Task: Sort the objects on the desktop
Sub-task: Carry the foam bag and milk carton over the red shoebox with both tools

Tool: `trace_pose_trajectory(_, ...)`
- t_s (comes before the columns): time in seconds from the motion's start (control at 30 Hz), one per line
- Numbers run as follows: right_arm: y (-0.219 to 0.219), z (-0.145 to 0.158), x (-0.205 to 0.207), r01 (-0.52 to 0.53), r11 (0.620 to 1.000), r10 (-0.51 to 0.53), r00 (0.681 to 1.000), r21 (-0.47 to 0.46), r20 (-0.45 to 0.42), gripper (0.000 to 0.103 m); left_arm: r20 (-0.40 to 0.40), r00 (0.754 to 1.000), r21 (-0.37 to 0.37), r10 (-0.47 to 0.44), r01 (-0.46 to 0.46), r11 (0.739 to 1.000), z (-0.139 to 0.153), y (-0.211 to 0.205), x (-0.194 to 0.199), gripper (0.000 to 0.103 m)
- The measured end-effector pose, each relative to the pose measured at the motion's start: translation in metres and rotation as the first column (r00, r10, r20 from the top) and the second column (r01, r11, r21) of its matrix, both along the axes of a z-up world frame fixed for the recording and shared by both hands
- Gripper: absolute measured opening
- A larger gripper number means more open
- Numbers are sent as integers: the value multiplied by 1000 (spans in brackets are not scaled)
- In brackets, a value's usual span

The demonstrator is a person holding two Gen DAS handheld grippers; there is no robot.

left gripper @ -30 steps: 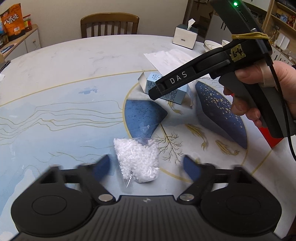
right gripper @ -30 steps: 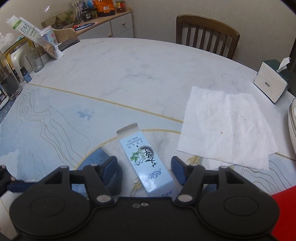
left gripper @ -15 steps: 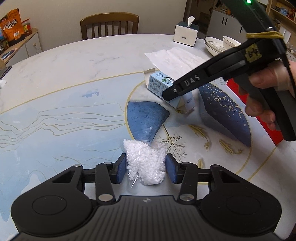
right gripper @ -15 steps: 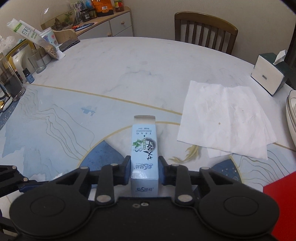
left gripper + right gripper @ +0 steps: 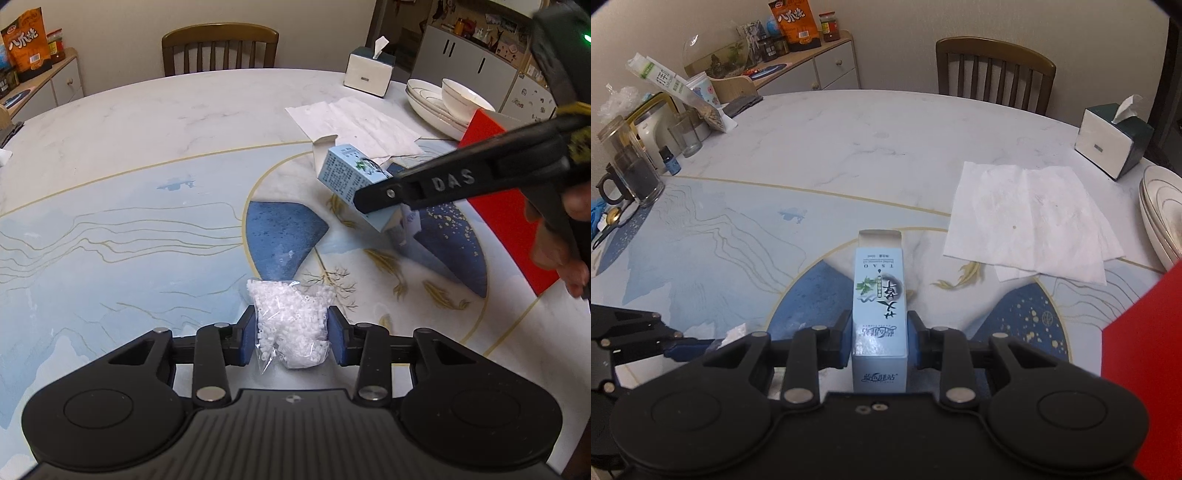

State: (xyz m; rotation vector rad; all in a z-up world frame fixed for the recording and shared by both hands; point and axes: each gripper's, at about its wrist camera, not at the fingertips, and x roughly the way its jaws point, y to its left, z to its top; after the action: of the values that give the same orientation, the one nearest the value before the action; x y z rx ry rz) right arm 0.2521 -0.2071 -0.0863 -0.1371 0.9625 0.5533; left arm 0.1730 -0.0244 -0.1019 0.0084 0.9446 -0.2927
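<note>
Two black handheld grippers: left gripper, right gripper. Blue pads on black linkages, silver rivets, round discs at lower corners, ribbed housing at bottom centre. At right of the left wrist view: raised "DAS" lettering, green light, yellow band, bare hand.

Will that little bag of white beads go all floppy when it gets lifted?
Probably. The bag of white beads is thin clear plastic full of loose beads, so it should sag. The left gripper jaws are closing and squeeze it. It looks light.
</note>
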Motion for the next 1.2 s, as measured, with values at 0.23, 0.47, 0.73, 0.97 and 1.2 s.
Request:
trace_pose_trajectory(0.23,-18,17,-24,22,999,-21,1000,30,-5,28,21,1000,-12,-14,14,1000,15,-11,-5,38)
trace_pose_trajectory(0.47,-46,35,-48,72,996,-72,997,61,-7,28,55,997,-26,-57,59,998,37,-33,-9,38)
trace_pose_trajectory(0.73,-80,54,-70,132,987,-132,991,95,-1,28,91,990,-42,-107,111,993,60,-59,-15,38)
trace_pose_trajectory(0.97,-111,71,-88,178,976,-181,983,128,9,28,113,982,-64,-153,161,985,80,-85,-18,38)
trace_pose_trajectory(1.2,-149,86,-102,233,959,-241,970,164,32,28,148,967,-54,-206,216,975,96,-115,-22,38)
